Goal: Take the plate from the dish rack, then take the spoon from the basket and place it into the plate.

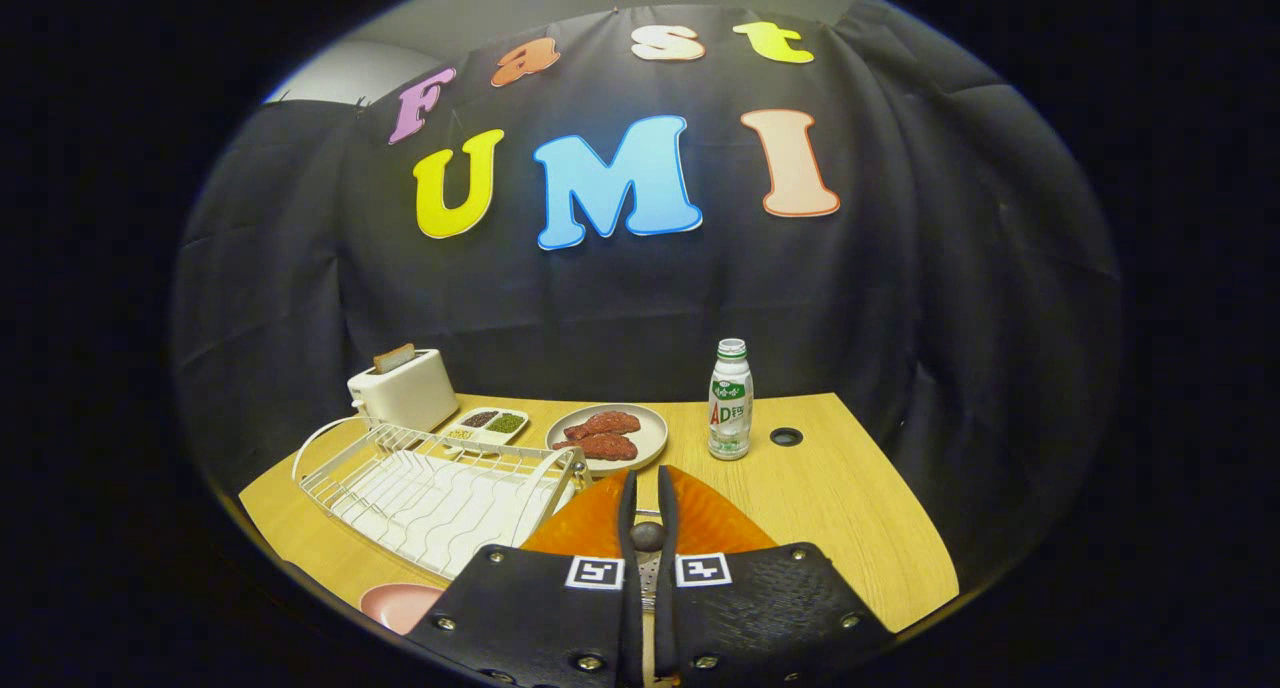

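Observation:
My gripper is held above the table, its two black fingers nearly together. They press on a slim spoon: a dark rounded part shows between them and a pale handle runs back toward me. Right under and ahead of the fingers lies the orange basket. The pink plate lies flat on the table to the left of the fingers, in front of the white wire dish rack. The gripper body hides part of the plate.
Beyond the rack stand a white toaster and a small divided dish. A beige plate with red meat and a white drink bottle sit ahead of the basket. A cable hole is in the wooden table.

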